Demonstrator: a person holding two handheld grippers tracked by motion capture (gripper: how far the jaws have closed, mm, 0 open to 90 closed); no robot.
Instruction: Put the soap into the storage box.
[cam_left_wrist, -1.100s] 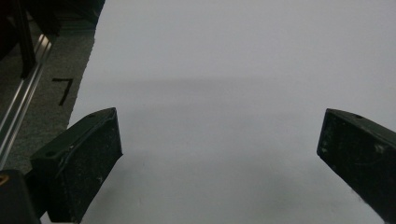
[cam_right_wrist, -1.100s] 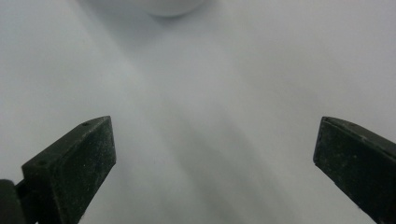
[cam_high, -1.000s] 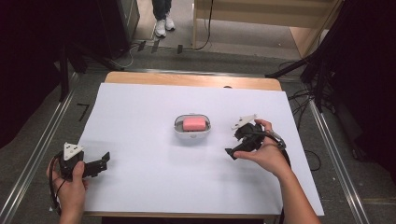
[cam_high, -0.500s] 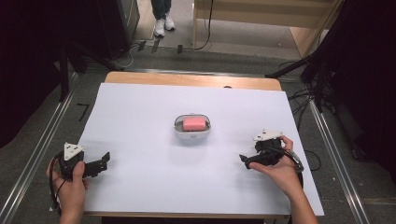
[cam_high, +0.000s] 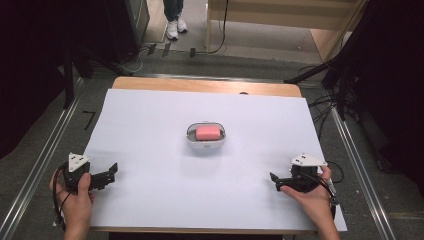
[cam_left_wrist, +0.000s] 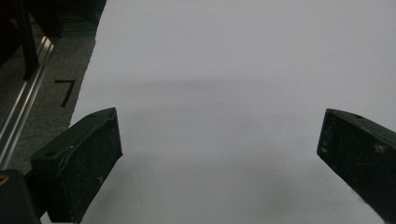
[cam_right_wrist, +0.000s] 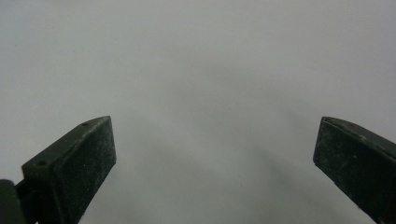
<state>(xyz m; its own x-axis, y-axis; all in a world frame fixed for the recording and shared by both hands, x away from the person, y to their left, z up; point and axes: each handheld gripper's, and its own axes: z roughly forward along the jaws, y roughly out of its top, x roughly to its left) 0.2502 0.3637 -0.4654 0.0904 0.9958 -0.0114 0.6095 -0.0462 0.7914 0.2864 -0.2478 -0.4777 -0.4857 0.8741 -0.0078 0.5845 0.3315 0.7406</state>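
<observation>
**Pink soap sits in its dish while both grippers rest at the near corners**

Pink against all that white, the bar of soap (cam_high: 207, 132) lies flat inside the small oval dish (cam_high: 191, 136) at the middle of the table, on the white sheet (cam_high: 250, 115) that covers nearly the whole top. Nothing touches it. The left gripper (cam_high: 111, 172) sits low at the near left corner in the person's left hand (cam_high: 76, 197), and the right gripper (cam_high: 274, 179) sits at the near right corner in the right hand (cam_high: 310, 192), both well apart from the dish. Each points roughly inward across the paper.

From each gripper's own view the jaws stand wide apart with bare sheet between them, so both are empty and open.

From where I stand, the risks all lie in the reach back to the middle. The dish looks light and shallow, and a jaw that comes in low against its rim could push it across the sheet instead of closing on the bar. Soap is likely slick, so a pinch taken too near one end might squirt it out onto the paper. The sheet itself lies loose at the near edge; a dragging wrist or cable could ruck it and shift the dish.
</observation>
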